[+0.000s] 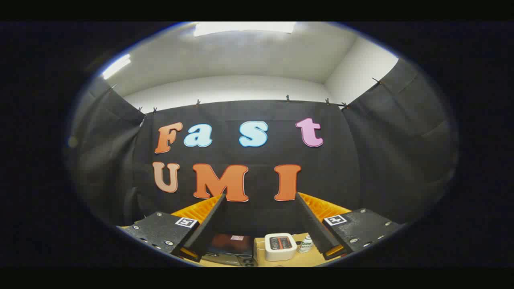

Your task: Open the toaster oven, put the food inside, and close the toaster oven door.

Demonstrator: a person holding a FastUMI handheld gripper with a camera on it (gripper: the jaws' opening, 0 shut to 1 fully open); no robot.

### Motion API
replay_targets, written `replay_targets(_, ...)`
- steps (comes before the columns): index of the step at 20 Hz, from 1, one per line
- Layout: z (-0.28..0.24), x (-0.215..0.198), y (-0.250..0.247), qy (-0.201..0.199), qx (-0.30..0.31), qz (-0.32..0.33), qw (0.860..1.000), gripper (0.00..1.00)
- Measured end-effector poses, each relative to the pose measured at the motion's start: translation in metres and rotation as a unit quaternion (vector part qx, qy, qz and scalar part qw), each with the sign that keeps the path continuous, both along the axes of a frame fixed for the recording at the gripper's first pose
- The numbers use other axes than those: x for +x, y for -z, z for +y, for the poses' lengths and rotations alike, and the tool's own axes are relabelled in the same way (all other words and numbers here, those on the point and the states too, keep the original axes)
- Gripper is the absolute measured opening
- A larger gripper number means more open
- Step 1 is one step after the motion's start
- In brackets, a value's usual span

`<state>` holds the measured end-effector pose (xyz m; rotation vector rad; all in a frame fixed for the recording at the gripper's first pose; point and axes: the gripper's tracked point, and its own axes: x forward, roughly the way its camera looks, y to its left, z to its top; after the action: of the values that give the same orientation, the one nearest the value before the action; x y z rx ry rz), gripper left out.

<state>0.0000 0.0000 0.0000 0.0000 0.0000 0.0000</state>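
Between the widely spread, empty jaws of the gripper [260, 218], far below on the desk [295, 261], sits what looks like the toaster oven [229, 248], door apparently unopened; next move: descend toward its door.

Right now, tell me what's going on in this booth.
The hand-held gripper is raised and aimed at the back wall, its fingers spread wide with nothing between them. Below and beyond them, on the wooden table, sit the dark toaster oven, a small white device and a little bottle. Nothing is gripped yet.
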Motion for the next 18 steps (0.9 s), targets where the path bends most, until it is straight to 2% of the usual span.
replay_targets(18, -0.0049, -0.0006, -0.0008, 0.005, 0.004, 0.008, 1.0, 0.99)
